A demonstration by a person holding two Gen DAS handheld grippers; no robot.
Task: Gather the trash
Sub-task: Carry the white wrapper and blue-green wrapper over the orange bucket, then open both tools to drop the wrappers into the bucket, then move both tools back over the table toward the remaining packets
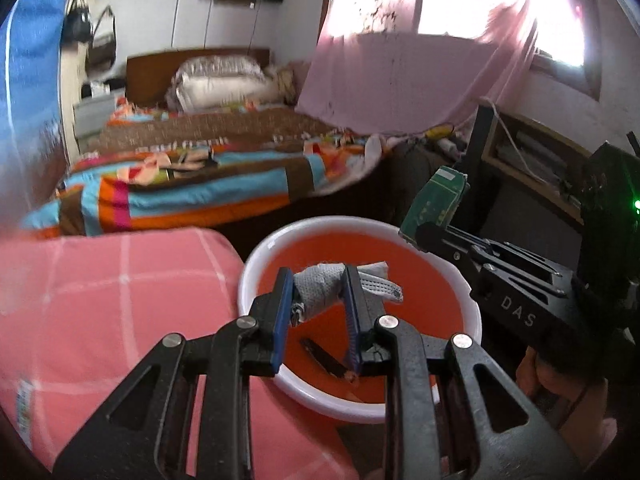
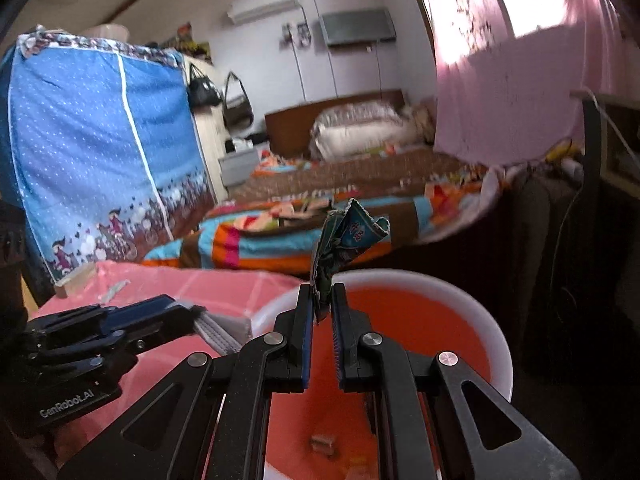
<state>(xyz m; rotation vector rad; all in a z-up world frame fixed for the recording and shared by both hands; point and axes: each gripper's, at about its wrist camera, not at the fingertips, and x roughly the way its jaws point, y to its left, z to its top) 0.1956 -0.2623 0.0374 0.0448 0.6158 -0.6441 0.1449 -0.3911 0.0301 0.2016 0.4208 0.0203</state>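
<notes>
The left gripper (image 1: 318,280) pinched a grey glove (image 1: 320,294) over the red basin (image 1: 474,304) (white-rimmed); the right gripper (image 2: 322,298) clamped a crumpled green wrapper (image 2: 348,236) above it

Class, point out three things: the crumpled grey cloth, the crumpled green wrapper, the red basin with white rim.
crumpled grey cloth (image 1: 320,292), left wrist view, its middle.
crumpled green wrapper (image 2: 348,240), right wrist view, printed face.
red basin with white rim (image 2: 502,344), right wrist view, right rim.
</notes>
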